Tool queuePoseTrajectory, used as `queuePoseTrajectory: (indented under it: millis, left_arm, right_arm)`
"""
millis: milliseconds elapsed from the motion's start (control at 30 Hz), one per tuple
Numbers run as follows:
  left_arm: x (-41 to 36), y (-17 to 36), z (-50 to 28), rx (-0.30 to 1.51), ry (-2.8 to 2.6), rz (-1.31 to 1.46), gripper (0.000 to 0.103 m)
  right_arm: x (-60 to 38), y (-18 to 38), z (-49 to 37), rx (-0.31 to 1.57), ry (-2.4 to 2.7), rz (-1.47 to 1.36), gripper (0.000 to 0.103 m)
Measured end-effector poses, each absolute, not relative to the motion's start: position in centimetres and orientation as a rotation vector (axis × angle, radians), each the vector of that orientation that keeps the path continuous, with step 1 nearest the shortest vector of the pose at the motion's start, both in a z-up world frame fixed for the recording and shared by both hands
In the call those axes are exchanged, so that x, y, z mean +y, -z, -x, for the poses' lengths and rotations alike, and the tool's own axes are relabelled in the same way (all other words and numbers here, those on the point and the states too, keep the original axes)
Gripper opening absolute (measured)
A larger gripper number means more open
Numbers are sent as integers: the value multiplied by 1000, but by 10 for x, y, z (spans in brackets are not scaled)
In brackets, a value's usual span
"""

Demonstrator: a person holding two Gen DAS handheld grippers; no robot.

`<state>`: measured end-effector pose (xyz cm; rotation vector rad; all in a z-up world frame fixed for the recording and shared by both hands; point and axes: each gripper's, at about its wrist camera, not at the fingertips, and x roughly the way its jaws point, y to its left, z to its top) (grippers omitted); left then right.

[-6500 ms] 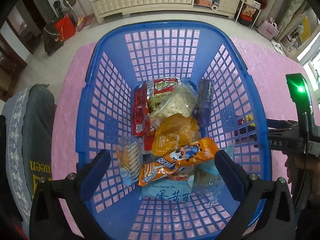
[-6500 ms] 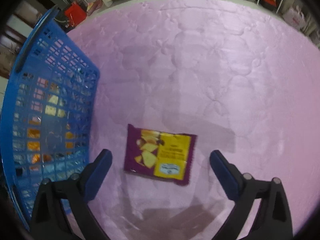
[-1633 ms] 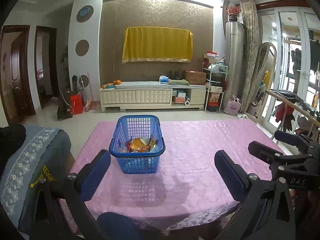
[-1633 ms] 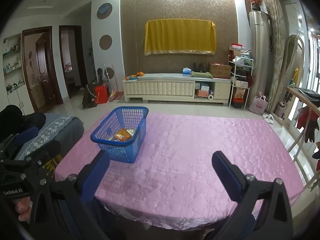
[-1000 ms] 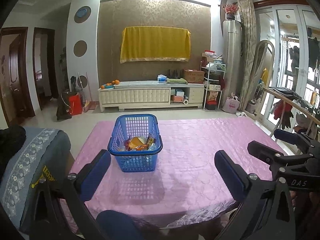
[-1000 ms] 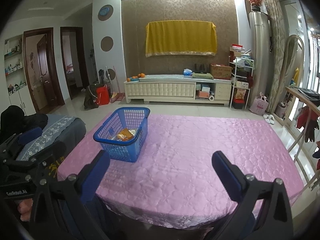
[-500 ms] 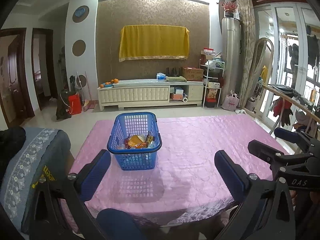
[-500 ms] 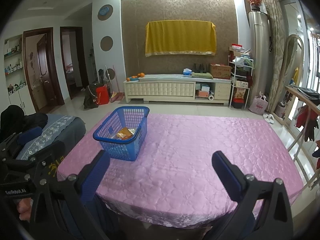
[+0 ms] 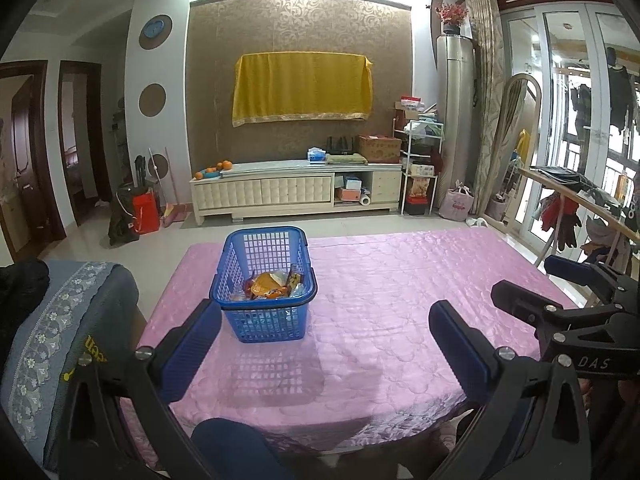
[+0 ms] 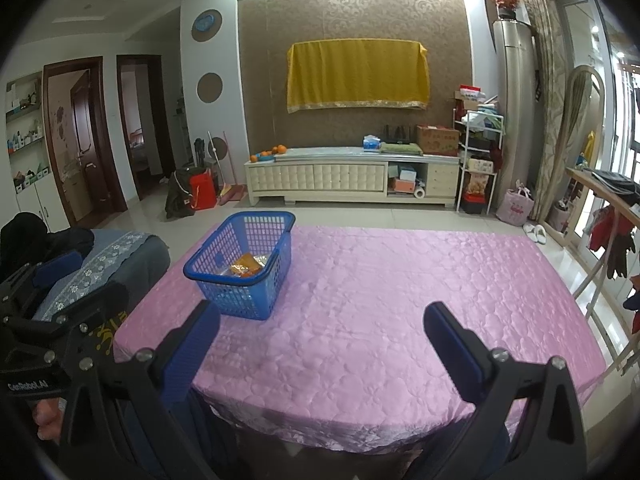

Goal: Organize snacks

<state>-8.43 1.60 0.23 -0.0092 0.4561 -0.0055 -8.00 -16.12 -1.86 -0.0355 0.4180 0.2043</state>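
A blue basket (image 9: pixel 264 280) holding the snacks (image 9: pixel 269 285) is seen just left of centre in the left wrist view, set on the pink tablecloth (image 9: pixel 392 300). The left gripper (image 9: pixel 326 344) is held low in the frame, its jaws spread wide with nothing between them. In the right wrist view the right gripper (image 10: pixel 320 344) is likewise spread apart and empty, the basket lying at centre left

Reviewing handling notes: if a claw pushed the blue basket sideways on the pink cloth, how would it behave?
The blue basket probably slides rather than tips: wide flat base. Likely light, thin lattice plastic holding few snack packets. The pink cloth might bunch.
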Motion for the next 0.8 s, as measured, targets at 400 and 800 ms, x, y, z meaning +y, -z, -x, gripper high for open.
queuePoseTrajectory:
  millis: [400,800]
  left_arm:
    - [17,-2,85,473,13,20,103]
    - [18,-1,84,484,18,27,103]
  right_arm:
    - [-163,20,82,413,-200,34,103]
    - [-167,17,83,417,-212,28,103]
